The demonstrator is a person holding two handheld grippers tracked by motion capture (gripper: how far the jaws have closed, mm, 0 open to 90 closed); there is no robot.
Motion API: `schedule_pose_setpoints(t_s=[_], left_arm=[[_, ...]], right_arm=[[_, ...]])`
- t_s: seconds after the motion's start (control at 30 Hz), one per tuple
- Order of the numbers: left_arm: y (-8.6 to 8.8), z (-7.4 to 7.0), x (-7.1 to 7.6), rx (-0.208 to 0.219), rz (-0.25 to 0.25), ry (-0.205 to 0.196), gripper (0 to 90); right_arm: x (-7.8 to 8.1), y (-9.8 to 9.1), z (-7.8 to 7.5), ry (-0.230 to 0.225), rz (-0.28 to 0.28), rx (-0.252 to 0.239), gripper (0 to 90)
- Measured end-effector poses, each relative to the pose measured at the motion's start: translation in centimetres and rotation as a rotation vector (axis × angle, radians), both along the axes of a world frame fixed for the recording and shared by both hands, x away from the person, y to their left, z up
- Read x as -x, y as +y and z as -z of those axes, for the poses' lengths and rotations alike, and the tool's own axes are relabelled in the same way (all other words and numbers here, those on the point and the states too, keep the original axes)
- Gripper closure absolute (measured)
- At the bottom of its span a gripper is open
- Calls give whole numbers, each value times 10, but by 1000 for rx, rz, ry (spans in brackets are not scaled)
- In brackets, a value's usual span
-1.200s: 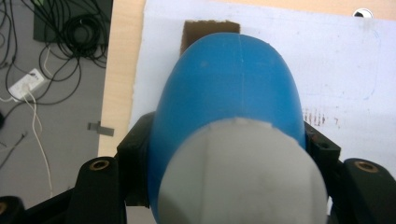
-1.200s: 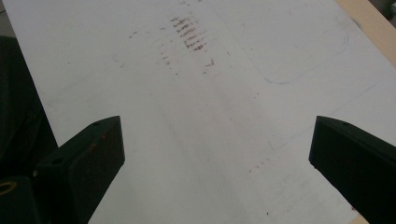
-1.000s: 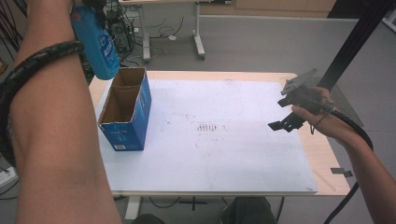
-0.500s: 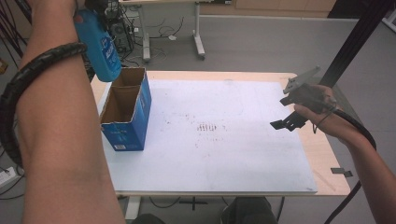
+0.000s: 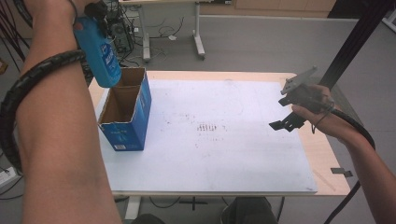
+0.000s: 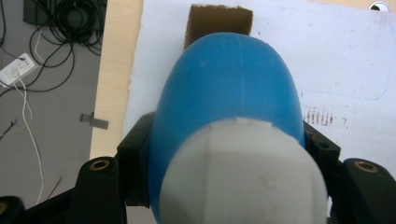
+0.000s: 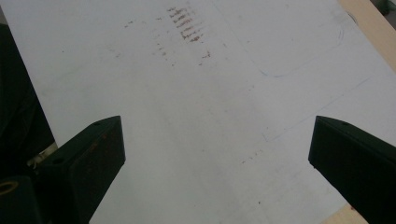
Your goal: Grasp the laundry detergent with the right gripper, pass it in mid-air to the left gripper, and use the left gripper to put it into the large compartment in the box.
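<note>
My left gripper (image 5: 95,11) is shut on a blue bottle (image 5: 99,53) with a white cap (image 6: 240,177). It holds the bottle base-down above the far end of an open blue cardboard box (image 5: 126,112), which stands at the left of the white sheet (image 5: 233,154). In the left gripper view the bottle (image 6: 229,93) sits between the jaws of my left gripper (image 6: 229,154), and the box's brown opening (image 6: 217,23) shows beyond it. My right gripper (image 5: 282,122) hovers open over the sheet's right side. In the right gripper view my right gripper (image 7: 217,154) has nothing between its jaws.
Faint brown marks (image 5: 208,127) dot the middle of the sheet. A small grey clip (image 5: 341,171) lies on the bare wood at the table's front right corner. Beyond the table are desk legs (image 5: 198,32) and cables on the floor, and a black post (image 5: 355,42) rises at the right.
The left hand has brought the bottle slightly down and to the right, closer to the box's opening. The right gripper has stayed where it was.
</note>
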State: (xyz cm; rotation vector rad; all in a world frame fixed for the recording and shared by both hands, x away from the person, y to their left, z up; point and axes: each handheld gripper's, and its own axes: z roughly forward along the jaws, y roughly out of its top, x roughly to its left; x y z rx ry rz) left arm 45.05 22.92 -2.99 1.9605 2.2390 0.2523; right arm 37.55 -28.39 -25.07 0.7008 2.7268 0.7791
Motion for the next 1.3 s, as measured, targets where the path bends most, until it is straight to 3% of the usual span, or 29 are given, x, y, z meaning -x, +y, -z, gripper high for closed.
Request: schedule_pose_setpoints(t_s=[0.43,0.93,1.3], left_arm=[[2,28,-1,20,2,19,367],[-3,86,-10,25,29,83,367],[-1,134,-11,24,32,98,367]], right_arm=[[2,5,5,9,-13,19,33],[3,5,10,16,-13,23,34],[3,6,17,25,-10,22,34]])
